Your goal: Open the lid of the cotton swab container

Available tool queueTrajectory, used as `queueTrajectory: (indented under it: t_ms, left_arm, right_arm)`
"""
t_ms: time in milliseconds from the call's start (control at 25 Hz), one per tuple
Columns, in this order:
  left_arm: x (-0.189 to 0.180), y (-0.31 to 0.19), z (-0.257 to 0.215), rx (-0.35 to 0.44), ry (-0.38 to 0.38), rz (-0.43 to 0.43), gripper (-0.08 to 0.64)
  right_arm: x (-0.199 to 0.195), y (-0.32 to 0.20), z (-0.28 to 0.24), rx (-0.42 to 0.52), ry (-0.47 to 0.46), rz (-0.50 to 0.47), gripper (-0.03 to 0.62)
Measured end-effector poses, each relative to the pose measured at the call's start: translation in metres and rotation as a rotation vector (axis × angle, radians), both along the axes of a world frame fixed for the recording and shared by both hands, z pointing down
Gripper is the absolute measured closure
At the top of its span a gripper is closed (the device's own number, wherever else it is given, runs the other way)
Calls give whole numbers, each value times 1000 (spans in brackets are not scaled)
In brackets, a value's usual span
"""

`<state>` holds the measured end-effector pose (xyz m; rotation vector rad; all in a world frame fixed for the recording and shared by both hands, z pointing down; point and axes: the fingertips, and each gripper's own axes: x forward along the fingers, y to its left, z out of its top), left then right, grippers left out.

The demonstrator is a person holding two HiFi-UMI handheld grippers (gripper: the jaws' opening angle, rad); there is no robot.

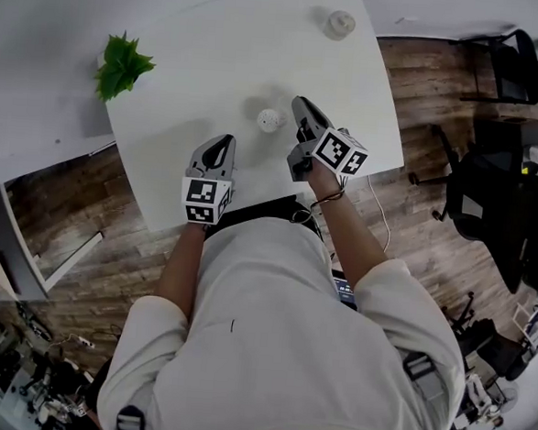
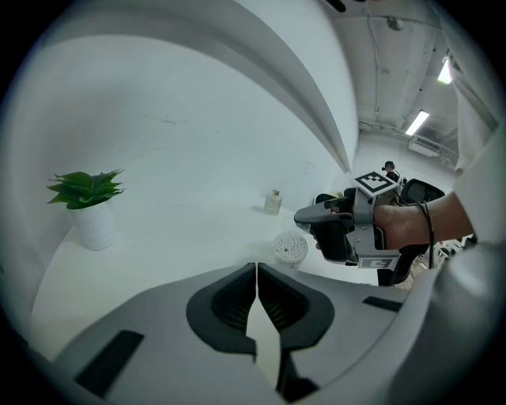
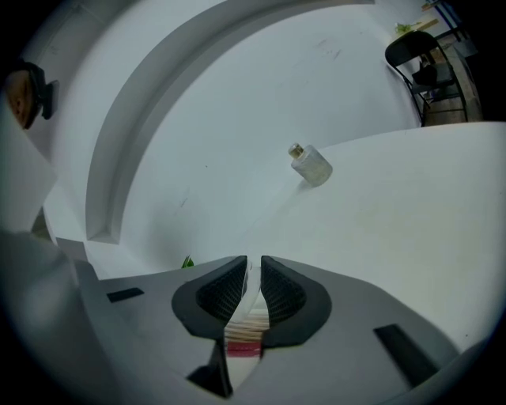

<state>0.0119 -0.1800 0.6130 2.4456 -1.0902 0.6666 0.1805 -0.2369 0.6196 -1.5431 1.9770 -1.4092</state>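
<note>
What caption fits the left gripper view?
Shut left tool faces cotton swab container, right tool beside it, plant at view's left.

The table (image 1: 225, 59) is smooth matt white (the floor (image 1: 415, 100) beside it, grainy wood), the jaws ribbed matt black.

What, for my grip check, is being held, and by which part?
Right gripper pinches a thin pale edge, apparently the lid of the swab container. Left gripper holds nothing.

Table (image 1: 225, 50): plant (image 1: 121, 64), swab container (image 1: 269, 119), perhaps bottle (image 1: 339, 23).
</note>
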Motion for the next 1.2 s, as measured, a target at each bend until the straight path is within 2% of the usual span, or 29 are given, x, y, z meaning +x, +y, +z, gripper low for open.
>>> queueTrajectory:
  t_ms: [280, 560, 920, 1200]
  left_arm:
    - [15, 0, 8, -9, -17, 38, 535]
    - [28, -4, 13, -15, -32, 49, 535]
    - [35, -7, 22, -43, -55, 45, 535]
    - [44, -6, 20, -50, -55, 23, 535]
  right_arm:
    - [25, 0, 9, -13, -2, 67, 543]
    - [33, 10, 25, -33, 25, 45, 543]
    - [40, 12, 25, -33, 203, -9, 545]
    - [32, 19, 25, 12, 412, -163, 530]
